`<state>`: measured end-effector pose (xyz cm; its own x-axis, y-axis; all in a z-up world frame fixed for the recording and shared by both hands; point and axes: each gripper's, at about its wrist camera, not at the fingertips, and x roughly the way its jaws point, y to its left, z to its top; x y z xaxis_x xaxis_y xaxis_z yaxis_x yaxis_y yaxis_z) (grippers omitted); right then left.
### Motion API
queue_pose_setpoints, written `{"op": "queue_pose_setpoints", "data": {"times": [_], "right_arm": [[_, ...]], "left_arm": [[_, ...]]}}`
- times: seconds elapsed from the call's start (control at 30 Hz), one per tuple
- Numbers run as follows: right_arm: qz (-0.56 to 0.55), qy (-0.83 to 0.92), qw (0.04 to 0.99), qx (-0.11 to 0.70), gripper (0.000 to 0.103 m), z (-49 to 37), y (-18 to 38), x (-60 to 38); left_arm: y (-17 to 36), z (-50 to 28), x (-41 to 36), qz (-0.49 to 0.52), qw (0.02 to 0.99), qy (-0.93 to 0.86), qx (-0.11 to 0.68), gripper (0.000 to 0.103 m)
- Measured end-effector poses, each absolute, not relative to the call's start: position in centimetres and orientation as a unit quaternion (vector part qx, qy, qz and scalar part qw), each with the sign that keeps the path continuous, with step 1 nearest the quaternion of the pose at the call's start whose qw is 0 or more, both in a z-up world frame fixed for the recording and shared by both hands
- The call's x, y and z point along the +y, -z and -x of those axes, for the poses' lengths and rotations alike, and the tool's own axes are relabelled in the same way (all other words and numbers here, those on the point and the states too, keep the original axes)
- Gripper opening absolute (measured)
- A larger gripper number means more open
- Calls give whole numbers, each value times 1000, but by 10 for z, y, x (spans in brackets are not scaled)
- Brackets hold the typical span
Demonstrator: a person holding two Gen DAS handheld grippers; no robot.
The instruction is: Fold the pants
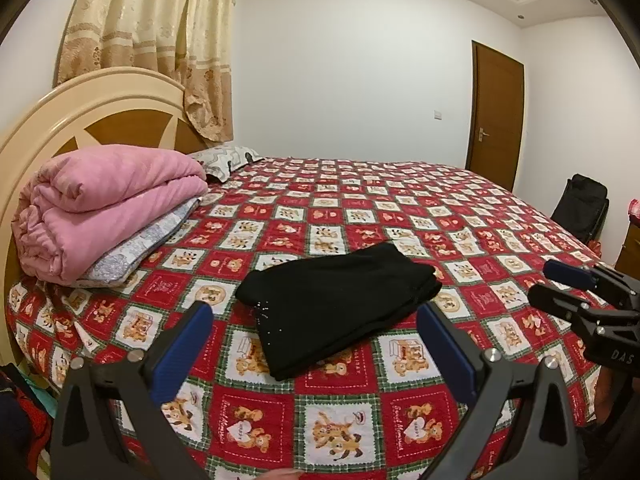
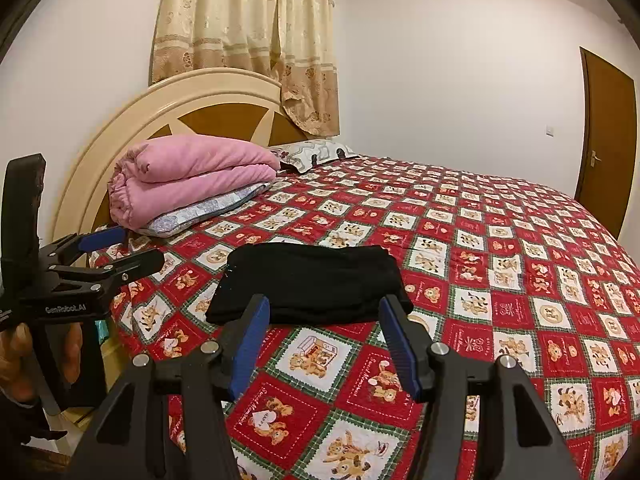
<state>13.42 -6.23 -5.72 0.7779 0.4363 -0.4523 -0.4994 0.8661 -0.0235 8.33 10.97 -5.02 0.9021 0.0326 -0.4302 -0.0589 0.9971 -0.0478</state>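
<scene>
Black pants (image 1: 336, 304) lie folded into a compact rectangle on the red bear-patterned bedspread (image 1: 400, 216), near its front edge. They also show in the right wrist view (image 2: 308, 280). My left gripper (image 1: 316, 340) is open and empty, hovering just short of the pants. My right gripper (image 2: 324, 336) is open and empty, its fingertips at the pants' near edge. The right gripper shows at the right of the left wrist view (image 1: 560, 284), and the left gripper at the left of the right wrist view (image 2: 132, 248).
A folded pink quilt (image 1: 108, 208) sits on a pale pillow by the round headboard (image 1: 80, 120). Another pillow (image 1: 228, 160) lies behind it. A brown door (image 1: 496, 116) and a black bag (image 1: 580, 208) stand beyond the bed's far right side.
</scene>
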Motion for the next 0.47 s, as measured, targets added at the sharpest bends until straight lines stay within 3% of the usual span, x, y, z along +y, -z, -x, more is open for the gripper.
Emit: {"op": "queue_pose_setpoints", "data": {"times": [0.47], "right_arm": [[85, -265, 931, 237, 59, -132, 65, -54]], "left_arm": [[55, -87, 110, 24, 975, -30, 221, 103]]}}
